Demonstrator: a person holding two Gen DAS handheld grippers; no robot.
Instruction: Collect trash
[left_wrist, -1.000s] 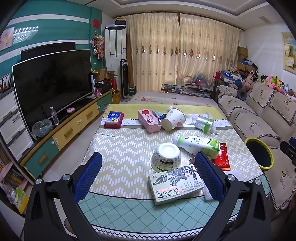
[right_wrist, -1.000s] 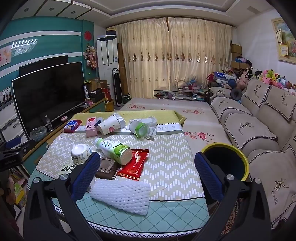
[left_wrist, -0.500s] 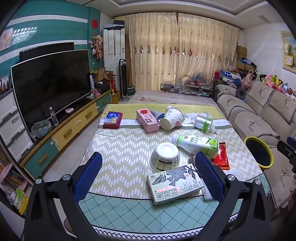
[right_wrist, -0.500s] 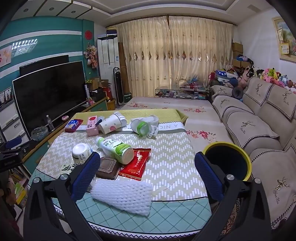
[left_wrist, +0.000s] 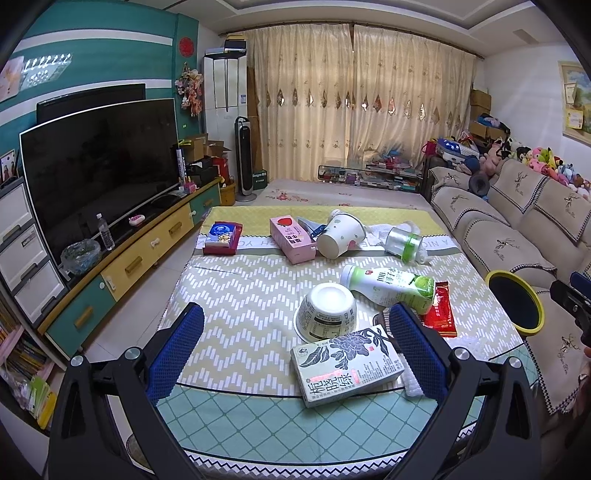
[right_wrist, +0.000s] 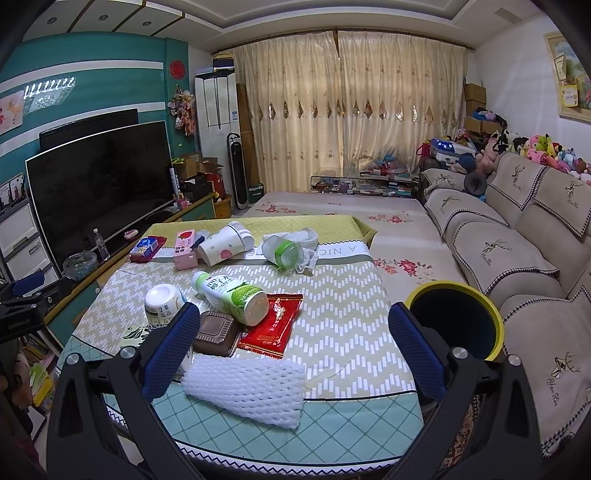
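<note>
Nothing collected yet: both left tongs (left_wrist: 295, 347) and right tongs (right_wrist: 291, 347) gape empty; black yellow-rimmed bin (right_wrist: 456, 325) appears empty; white foam netting (right_wrist: 245, 393), green-and-white drink carton (left_wrist: 345, 365) and other litter remain on patterned tabletop (right_wrist: 343, 314).

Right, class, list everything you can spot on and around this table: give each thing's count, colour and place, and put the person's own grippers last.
Tea carton: 1, white and black, table's near edge.
Foam net: 1, white, near edge.
Upturned bowl: 1, white, behind the carton.
Bottle: 1, white and green, lying mid-table.
Sachet: 1, red, beside the bottle.
Brown lid: 1, beside the sachet.
Paper cup: 1, white, tipped, far side.
Clear jar: 1, green-rimmed, on a cloth.
Pink box: 1, far side.
Blue and red pack: 1, far left corner.
Bin: 1, yellow-rimmed, right of the table.
Left gripper: open.
Right gripper: open.
</note>
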